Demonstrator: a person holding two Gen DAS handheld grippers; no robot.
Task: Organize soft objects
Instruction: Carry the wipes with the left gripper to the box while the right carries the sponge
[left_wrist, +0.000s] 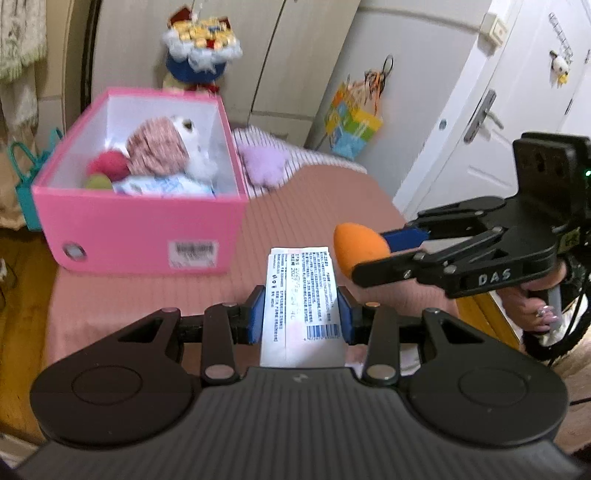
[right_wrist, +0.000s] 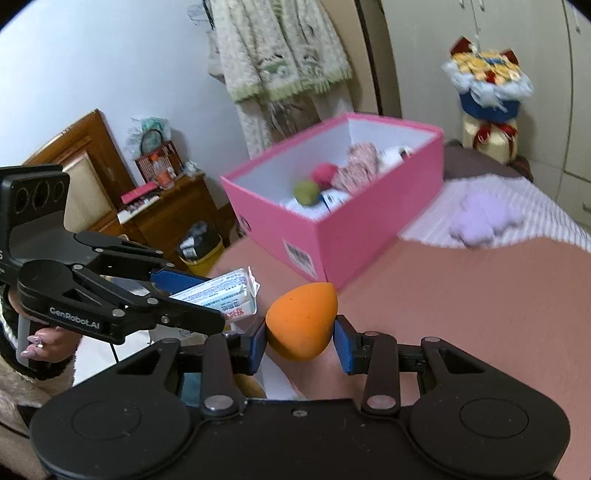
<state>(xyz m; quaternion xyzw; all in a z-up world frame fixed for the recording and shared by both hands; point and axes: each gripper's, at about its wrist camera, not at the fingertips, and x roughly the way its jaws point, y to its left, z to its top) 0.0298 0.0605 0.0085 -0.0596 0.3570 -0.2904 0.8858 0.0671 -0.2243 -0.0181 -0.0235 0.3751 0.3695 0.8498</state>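
Note:
My left gripper (left_wrist: 304, 314) is shut on a white tissue pack (left_wrist: 301, 295) with printed text and a barcode, held above the pink bedspread. The right gripper (right_wrist: 300, 338) is shut on an orange egg-shaped sponge (right_wrist: 301, 325), which also shows at the right of the left wrist view as the sponge (left_wrist: 358, 251). An open pink box (left_wrist: 140, 229) stands ahead on the bed; inside lie a plush toy in patterned cloth (left_wrist: 159, 147), a red ball (left_wrist: 109, 164), a green ball (left_wrist: 99, 181) and a blue-white pack. In the right wrist view the left gripper (right_wrist: 221, 295) carries the tissue pack (right_wrist: 221, 293) short of the box (right_wrist: 332, 221).
A fluffy lilac toy (left_wrist: 264, 162) lies on a striped sheet (left_wrist: 321, 158) right of the box. A bouquet-like decoration (left_wrist: 201, 44) stands behind the box by the wardrobe. A white door (left_wrist: 498, 110) is at right, and a wooden nightstand (right_wrist: 166, 210) with clutter sits beyond the bed edge.

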